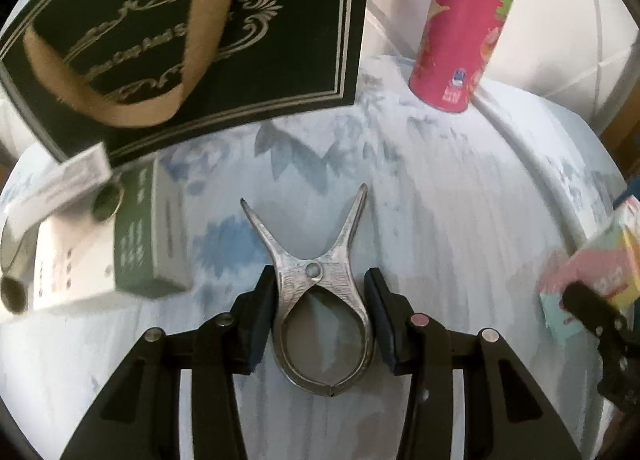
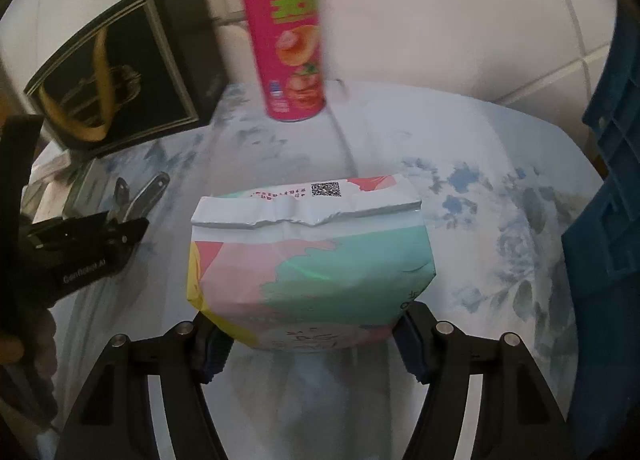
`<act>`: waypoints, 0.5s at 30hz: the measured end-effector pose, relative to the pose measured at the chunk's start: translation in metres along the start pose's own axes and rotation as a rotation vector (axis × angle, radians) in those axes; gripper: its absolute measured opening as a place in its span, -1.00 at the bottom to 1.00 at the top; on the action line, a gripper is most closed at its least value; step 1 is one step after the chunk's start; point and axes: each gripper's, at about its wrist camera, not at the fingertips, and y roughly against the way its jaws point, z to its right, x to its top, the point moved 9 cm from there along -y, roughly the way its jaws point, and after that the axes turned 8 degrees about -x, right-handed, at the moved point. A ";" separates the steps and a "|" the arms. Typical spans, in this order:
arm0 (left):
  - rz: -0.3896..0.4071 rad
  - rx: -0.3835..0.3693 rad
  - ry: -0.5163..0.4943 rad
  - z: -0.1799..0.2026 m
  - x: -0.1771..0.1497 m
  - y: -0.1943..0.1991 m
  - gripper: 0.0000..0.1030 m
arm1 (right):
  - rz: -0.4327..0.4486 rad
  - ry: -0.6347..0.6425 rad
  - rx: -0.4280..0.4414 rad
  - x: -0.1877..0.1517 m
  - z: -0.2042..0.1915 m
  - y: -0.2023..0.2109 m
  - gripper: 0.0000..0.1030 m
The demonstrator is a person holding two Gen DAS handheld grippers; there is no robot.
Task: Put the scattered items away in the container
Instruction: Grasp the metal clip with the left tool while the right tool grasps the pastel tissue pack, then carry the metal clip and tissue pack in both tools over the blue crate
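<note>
Steel clamp [image 1: 322,300], stiff and probably slippery, is sitting mid-counter [image 1: 460,220]; I'm clenching my left claw [image 1: 320,314] across its looped handle while my right claw [image 2: 312,338] is gripping the soft pastel pouch [image 2: 310,264].

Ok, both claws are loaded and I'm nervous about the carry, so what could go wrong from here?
1. The left claw pinches the metal clip on its smooth curved loop; it could pivot or slip out.
2. The right claw holds the pastel pack only by its near end, so it may sag.
3. The upright pink can could get knocked.
</note>
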 end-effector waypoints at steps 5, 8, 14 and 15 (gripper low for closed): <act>0.001 0.007 0.002 -0.011 -0.027 0.004 -0.15 | -0.012 -0.007 0.012 -0.003 -0.008 -0.005 0.32; 0.014 0.011 -0.004 -0.012 -0.031 0.016 -0.15 | -0.002 -0.010 0.018 -0.003 -0.012 -0.002 0.32; 0.044 0.013 -0.022 0.006 -0.031 0.016 -0.15 | 0.034 -0.020 0.020 0.004 -0.015 0.020 0.32; 0.052 0.013 -0.024 0.007 -0.031 0.022 -0.15 | 0.042 -0.022 0.022 0.005 -0.016 0.026 0.32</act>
